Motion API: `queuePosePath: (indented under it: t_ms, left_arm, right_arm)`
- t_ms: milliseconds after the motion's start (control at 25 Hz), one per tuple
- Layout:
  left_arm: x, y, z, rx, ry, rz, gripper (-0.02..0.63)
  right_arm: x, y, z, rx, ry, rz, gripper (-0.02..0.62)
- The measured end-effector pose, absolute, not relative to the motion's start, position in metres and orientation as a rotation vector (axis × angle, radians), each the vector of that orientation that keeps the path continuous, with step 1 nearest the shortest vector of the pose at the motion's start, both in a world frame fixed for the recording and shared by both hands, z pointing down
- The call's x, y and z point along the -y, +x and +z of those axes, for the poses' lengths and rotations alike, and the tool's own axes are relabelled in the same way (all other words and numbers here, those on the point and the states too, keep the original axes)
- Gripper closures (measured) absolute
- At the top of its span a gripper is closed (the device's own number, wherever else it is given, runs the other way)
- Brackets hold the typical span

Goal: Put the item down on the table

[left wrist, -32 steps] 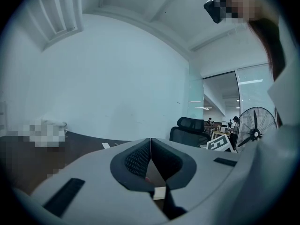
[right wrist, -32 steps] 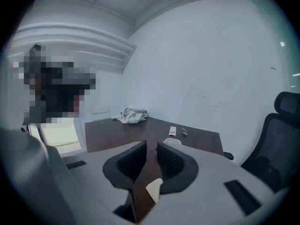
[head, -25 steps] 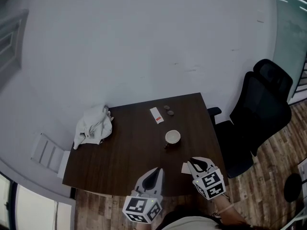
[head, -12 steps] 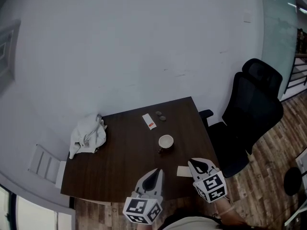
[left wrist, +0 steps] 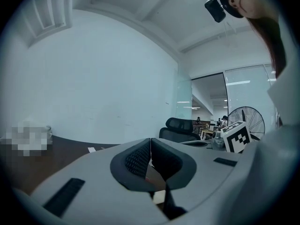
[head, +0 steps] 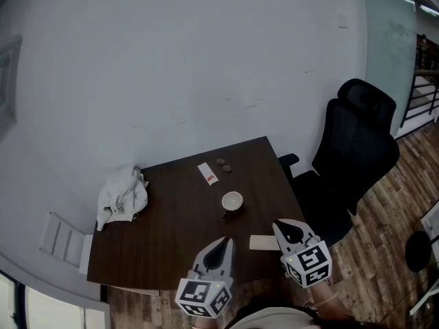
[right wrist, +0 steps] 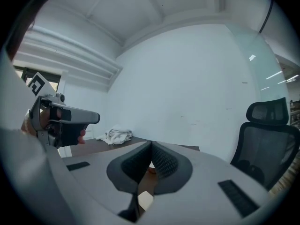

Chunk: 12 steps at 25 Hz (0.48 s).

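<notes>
Left gripper (left wrist: pixel 150 146) and right gripper (right wrist: pixel 151 149): jaws together, empty. Head view shows cup (head: pixel 232 201) on table (head: pixel 171 232), contents indiscernible. Fan (left wrist: pixel 251 116) appears only in left gripper view.

Pale wall (head: pixel 171 67), wood floor (head: pixel 384 252), black office chair (head: pixel 353 149).

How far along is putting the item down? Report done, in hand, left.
Done: a card lies flat on the table near its front edge, with nothing touching it; it is probably the item. In hand: nothing. The left hand-held gripper and the right hand-held gripper are both shut and empty. Left: nothing that shows, if the card was the item.
</notes>
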<state>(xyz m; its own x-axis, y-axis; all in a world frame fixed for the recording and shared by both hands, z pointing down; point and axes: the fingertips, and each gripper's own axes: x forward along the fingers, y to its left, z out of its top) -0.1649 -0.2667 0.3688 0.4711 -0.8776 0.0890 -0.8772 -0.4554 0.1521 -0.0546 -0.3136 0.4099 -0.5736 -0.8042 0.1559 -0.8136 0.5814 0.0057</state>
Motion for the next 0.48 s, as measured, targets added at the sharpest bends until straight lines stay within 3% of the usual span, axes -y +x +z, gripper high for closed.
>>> queuePosePath:
  t_ms: [480]
  left_arm:
    - [0.266,-0.153,0.369,1.484,2.563,0.017,0.588]
  right_arm:
    - [0.302,-0.039,0.396,2.655,1.450,0.075,0.586]
